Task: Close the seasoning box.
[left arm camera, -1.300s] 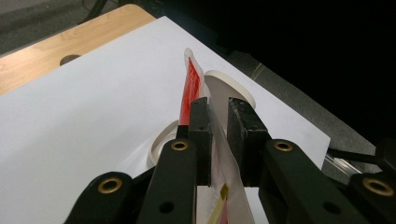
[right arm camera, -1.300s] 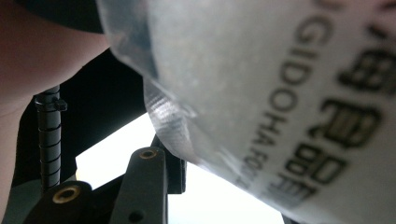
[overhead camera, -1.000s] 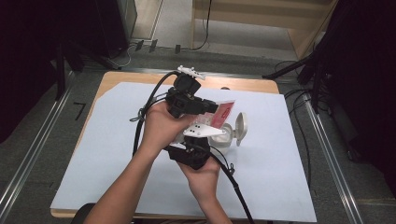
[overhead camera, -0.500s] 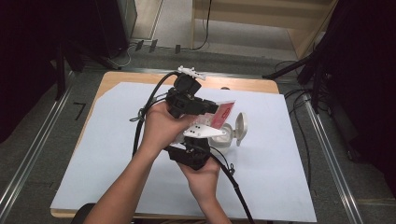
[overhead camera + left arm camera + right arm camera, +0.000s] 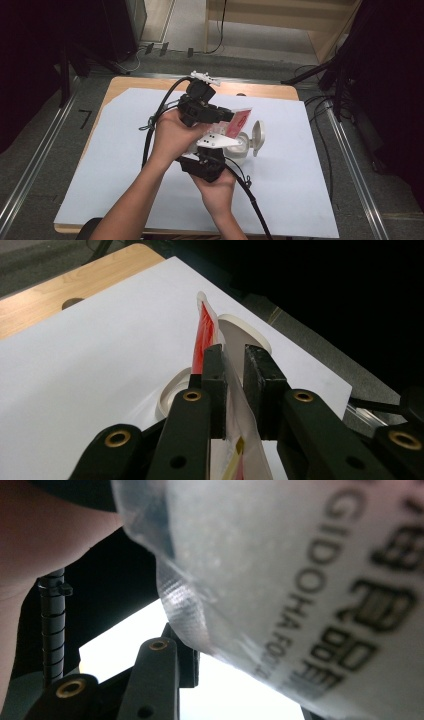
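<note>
The red-and-white food packet [image 5: 239, 121] hangs above the open white jar [image 5: 239, 145], a little right of the counter's middle, toward its far edge. The left tool [image 5: 234, 385] is clamped on the packet's flat edge, jaws tight against the film. The right tool [image 5: 212, 150] sits just below; its own view has the printed clear film [image 5: 300, 580] pressed close, but I cannot tell whether its jaws grip it. The jar's hinged lid [image 5: 258, 136] stands flipped open. By my reading, the packet is positioned over the jar, and tearing or emptying it is yet to come. A pale blue sheet [image 5: 125, 165] covers the wooden counter [image 5: 260, 90]; grey floor, metal rails [image 5: 30, 165] and dark curtains surround it.
</note>
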Available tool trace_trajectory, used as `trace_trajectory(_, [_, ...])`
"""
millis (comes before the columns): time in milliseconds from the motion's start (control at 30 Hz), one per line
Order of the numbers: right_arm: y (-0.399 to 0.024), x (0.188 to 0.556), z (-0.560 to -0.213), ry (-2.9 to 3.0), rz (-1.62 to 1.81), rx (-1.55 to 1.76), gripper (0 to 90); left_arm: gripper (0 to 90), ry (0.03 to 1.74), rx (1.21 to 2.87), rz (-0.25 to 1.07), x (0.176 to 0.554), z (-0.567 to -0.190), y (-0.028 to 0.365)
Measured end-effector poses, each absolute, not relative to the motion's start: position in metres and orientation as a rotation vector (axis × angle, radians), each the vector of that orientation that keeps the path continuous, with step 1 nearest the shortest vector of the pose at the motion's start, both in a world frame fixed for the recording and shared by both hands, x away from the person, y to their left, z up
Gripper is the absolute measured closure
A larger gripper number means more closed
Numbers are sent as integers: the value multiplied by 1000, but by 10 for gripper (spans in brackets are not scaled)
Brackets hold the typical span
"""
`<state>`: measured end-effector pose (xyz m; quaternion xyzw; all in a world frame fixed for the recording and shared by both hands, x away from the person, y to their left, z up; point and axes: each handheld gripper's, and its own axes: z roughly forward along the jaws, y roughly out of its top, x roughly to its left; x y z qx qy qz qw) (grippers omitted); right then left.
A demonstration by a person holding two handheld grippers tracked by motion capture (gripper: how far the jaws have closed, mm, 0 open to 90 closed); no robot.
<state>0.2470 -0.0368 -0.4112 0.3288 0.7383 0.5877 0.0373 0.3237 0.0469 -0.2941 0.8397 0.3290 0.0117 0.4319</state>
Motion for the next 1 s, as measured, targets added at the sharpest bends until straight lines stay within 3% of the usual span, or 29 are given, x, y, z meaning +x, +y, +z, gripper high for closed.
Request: trace_trajectory(1000, [-35,243,-409,2275,1793,1020,641,813,842,2097,-15,326,-294,50])
